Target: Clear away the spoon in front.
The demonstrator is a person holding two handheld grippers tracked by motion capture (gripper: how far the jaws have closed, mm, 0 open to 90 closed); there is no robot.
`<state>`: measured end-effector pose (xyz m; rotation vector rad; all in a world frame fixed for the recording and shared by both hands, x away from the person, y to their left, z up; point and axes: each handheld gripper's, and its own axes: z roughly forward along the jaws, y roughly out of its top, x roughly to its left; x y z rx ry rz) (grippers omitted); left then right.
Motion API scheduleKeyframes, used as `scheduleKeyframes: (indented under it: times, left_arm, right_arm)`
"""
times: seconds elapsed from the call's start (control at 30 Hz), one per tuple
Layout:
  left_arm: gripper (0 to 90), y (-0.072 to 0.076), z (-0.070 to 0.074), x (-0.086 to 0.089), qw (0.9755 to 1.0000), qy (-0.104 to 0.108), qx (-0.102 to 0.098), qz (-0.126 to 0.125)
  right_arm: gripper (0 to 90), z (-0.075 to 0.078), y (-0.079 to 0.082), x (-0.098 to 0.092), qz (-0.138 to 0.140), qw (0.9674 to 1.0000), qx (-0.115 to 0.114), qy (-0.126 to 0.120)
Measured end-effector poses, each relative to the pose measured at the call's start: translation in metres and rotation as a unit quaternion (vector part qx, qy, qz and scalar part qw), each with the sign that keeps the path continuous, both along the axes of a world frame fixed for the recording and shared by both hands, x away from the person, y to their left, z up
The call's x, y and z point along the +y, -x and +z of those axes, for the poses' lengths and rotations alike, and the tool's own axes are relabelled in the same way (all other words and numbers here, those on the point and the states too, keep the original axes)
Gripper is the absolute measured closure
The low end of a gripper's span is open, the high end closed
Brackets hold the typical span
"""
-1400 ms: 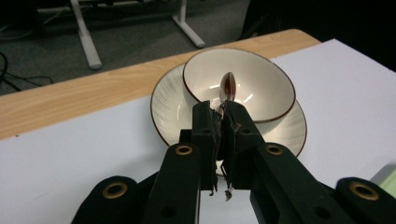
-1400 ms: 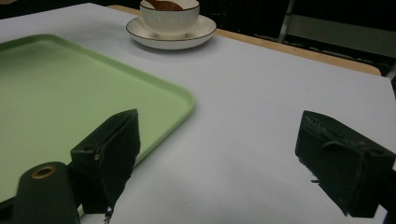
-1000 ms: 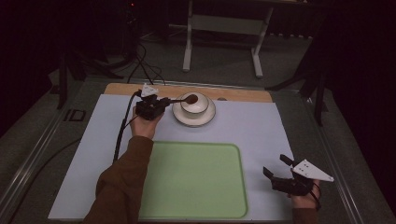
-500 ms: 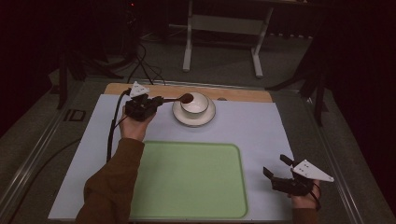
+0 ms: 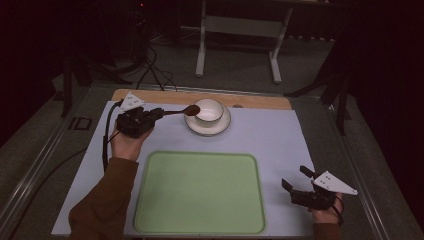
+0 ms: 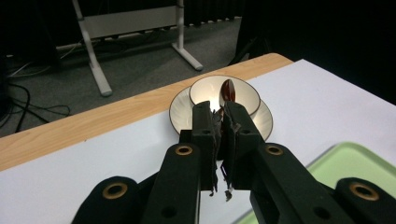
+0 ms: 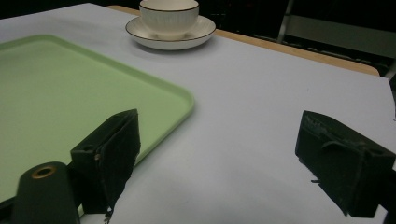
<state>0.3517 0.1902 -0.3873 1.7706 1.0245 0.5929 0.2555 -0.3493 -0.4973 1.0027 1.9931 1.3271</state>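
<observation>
A pale green rectangular plastic tray lies on the light grey table mat, and everything else sits around it. Beyond the tray's far edge stands a white ribbed cup with a dark rim on a matching white saucer. The left gripper, off the tray's far left corner, has its jaws clamped on the handle of a small dark brown spoon; the spoon's bowl hangs at the cup's left rim. The right gripper, just beside the tray's near right corner, rests with jaws spread wide apart, grasping nothing
</observation>
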Motion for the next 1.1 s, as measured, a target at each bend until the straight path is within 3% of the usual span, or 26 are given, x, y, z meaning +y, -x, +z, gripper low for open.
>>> scheduleKeyframes:
  times: [0.5, 0.87, 1.1]
  left_arm:
    - [84.0, 0.037, -0.011, 0.034, 0.9995, 0.002, 0.025, 0.019]
    - [84.0, 0.066, -0.023, 0.05, 0.9986, -0.013, 0.044, 0.027]
    - [83.9, 0.08, -0.031, 0.058, 0.9966, -0.024, 0.07, 0.035]
  right_arm:
    - [13.8, 0.0, 0.0, 0.0, -0.001, 1.0, 0.002, 0.001]
    - [13.8, -0.001, 0.0, 0.001, -0.001, 1.0, 0.003, 0.002]
    - [13.8, -0.001, -0.001, 0.001, 0.0, 1.0, 0.003, 0.003]
